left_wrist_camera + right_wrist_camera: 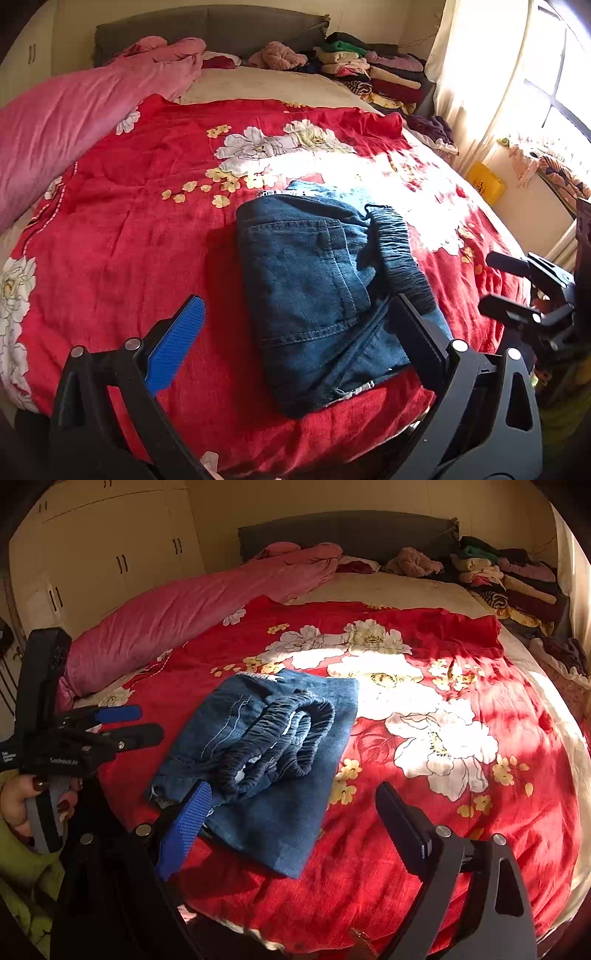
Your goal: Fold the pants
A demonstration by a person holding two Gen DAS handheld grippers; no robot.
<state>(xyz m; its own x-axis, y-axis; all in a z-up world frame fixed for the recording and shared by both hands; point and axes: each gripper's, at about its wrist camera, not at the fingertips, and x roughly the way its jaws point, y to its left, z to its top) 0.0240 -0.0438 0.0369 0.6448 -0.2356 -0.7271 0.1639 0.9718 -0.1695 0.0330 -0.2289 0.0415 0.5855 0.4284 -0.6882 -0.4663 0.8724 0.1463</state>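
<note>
Blue denim pants (314,291) lie folded into a compact bundle on the red floral bedspread (140,236), with the dark elastic waistband (399,254) on top at the right. In the right wrist view the pants (266,760) lie left of centre, waistband (280,734) bunched on top. My left gripper (295,332) is open and hovers just above the near end of the pants, holding nothing. My right gripper (295,808) is open and empty, near the pants' near right edge. Each gripper shows in the other's view, the right one (506,288) and the left one (144,723).
A pink duvet (85,110) lies along the bed's left side. Stacks of folded clothes (373,70) sit at the head on the right. A grey headboard (210,29) stands behind. Curtains and a bright window (517,74) are at the right, wardrobe doors (110,554) at the left.
</note>
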